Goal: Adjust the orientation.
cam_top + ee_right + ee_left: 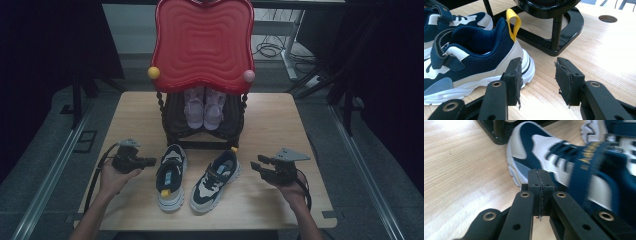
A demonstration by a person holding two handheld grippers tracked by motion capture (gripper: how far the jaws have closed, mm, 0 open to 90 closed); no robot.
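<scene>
While the two navy-and-white sneakers lie side by side on the wooden table (280,125) in front of the black shoe rack (172,131), each is flanked by one gripper. The left sneaker (170,176) is found just to the right of the left gripper (151,161), whose jaws are pressed together on nothing and are aimed across at the shoe's side; in the left gripper view its toe and strap sit immediately beyond the closed tips. The right sneaker (216,180) is found just to the left of the right gripper (256,165), whose jaws stand apart and empty. Both shoes run lengthwise away from the person, the right one slanted, its heel with the yellow pull loop (513,23) toward the rack. In the right gripper view that heel lies left of the jaw gap, so a grasp there is judged to need a leftward shift. A pair of pink shoes (204,108) is held on the rack under a red wavy top (202,42). The table is set in a dim room with grey flooring and dark curtains.
</scene>
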